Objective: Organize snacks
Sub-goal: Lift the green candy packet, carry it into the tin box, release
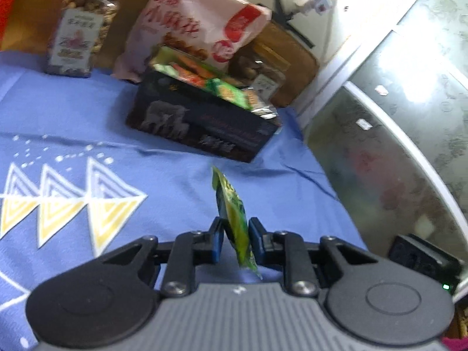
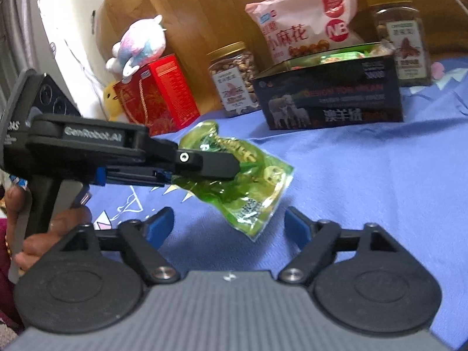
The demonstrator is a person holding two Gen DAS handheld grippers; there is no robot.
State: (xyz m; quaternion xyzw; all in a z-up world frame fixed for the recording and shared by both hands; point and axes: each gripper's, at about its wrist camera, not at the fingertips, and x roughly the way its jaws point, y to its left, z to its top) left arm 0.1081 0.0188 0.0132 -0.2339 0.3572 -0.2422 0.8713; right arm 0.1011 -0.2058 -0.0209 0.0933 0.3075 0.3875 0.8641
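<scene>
My left gripper (image 1: 236, 238) is shut on a green snack packet (image 1: 234, 219) and holds it edge-on above the blue cloth (image 1: 87, 111). In the right wrist view the same left gripper (image 2: 216, 165) comes in from the left, holding the green packet (image 2: 245, 187) in the air. My right gripper (image 2: 228, 225) is open and empty just below the packet. A black open box (image 1: 201, 128) holding several snack packets sits beyond; it also shows in the right wrist view (image 2: 330, 99).
A pink snack bag (image 2: 307, 26) leans behind the box, with nut jars (image 2: 231, 76) (image 2: 400, 35) at either side. A red gift box (image 2: 158, 93) and plush toys (image 2: 140, 44) stand at the left. A grey cabinet (image 1: 395, 117) is beside the bed.
</scene>
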